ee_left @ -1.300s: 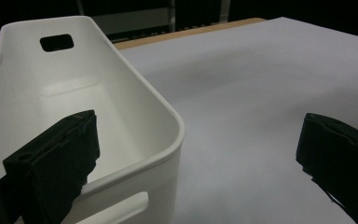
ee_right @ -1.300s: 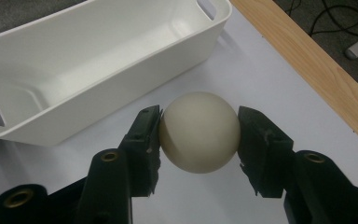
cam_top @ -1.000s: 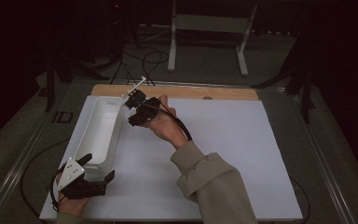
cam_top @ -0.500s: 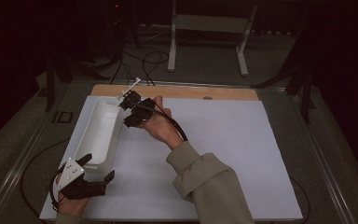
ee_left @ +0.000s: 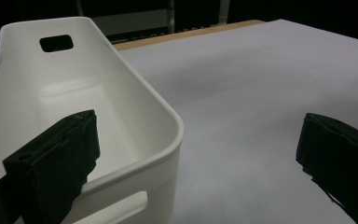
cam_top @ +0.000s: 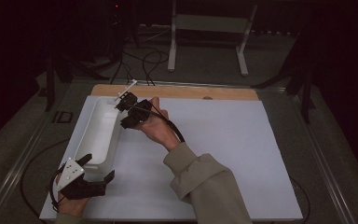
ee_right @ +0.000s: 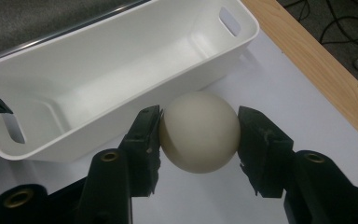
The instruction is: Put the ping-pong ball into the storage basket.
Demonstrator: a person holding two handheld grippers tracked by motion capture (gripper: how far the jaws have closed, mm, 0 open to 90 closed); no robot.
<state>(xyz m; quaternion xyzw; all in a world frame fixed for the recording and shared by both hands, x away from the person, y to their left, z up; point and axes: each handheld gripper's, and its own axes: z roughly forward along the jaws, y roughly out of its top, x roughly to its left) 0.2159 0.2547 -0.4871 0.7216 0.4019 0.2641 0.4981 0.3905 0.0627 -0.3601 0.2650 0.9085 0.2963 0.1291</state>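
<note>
Left gripper (cam_top: 94, 170) at 7 o'clock of table (cam_top: 223, 154), jaws spread wide, straddling near end wall of white bin (cam_top: 100, 130): one jaw inside, other outside over white surface. Bin runs lengthwise toward 11 o'clock. Right gripper (ee_right: 199, 133) just beside bin's far end, pinching cream ball (ee_right: 199, 131) between both jaws, held above table beside bin's long wall.

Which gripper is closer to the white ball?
Right. The right gripper has its jaws on both sides of the white ball, beside the tub. The left gripper sits open at the tub's near end, far from the ball.
</note>
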